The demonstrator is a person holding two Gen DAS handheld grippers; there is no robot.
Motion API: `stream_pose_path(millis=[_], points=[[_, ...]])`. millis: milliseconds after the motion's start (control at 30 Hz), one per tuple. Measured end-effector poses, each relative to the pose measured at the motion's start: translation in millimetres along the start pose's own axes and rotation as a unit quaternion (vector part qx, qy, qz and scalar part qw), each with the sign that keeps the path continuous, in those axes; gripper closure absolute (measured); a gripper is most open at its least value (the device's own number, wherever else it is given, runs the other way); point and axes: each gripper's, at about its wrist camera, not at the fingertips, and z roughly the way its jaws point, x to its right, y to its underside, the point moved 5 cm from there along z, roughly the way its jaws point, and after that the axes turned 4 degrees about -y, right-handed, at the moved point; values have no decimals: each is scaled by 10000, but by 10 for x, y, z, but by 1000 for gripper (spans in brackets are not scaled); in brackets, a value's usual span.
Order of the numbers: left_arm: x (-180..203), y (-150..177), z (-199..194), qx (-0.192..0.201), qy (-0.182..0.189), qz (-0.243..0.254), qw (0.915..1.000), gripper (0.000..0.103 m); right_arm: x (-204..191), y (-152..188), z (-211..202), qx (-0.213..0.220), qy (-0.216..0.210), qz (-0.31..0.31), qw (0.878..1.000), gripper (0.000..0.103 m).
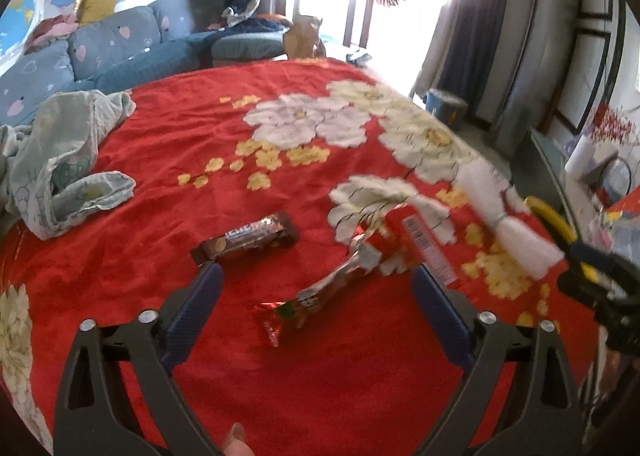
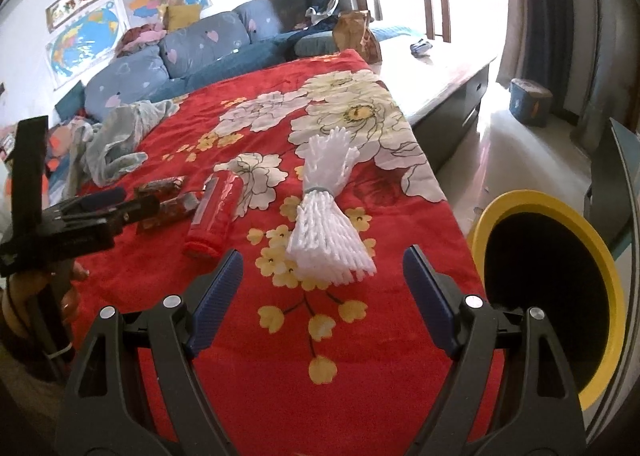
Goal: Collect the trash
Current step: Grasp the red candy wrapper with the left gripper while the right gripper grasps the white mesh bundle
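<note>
On the red flowered blanket (image 1: 172, 143) lie a red foil wrapper (image 1: 348, 276), a brown snack wrapper (image 1: 248, 240) and a white foam net (image 1: 504, 215). My left gripper (image 1: 316, 276) is open and empty, its jaws either side of the red wrapper and just above it. In the right wrist view my right gripper (image 2: 322, 264) is open and empty, just short of the near end of the foam net (image 2: 328, 215). The red wrapper (image 2: 214, 211) and brown wrapper (image 2: 164, 199) lie to its left. A yellow-rimmed bin (image 2: 600, 256) stands at the bed's right edge.
A crumpled pale green cloth (image 1: 64, 159) lies at the blanket's left. A blue sofa (image 2: 168, 59) stands behind the bed, a brown paper bag (image 2: 356, 35) at its far end. The left gripper (image 2: 100, 211) shows at the left of the right wrist view. A blue box (image 2: 530, 99) sits on the floor.
</note>
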Motion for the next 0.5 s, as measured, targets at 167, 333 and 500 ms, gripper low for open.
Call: stream_pose_path(millis=[167, 333, 500], points=[[33, 67, 172, -210, 120, 198, 9995, 35, 10, -16, 166, -156, 4, 11, 9999, 29], [53, 128, 277, -392, 156, 234, 9988, 57, -9, -20, 284, -244, -98, 50, 9996, 38], [69, 155, 302, -465, 195, 255, 9984, 67, 9, 20, 394, -430, -252, 166, 9986, 71]])
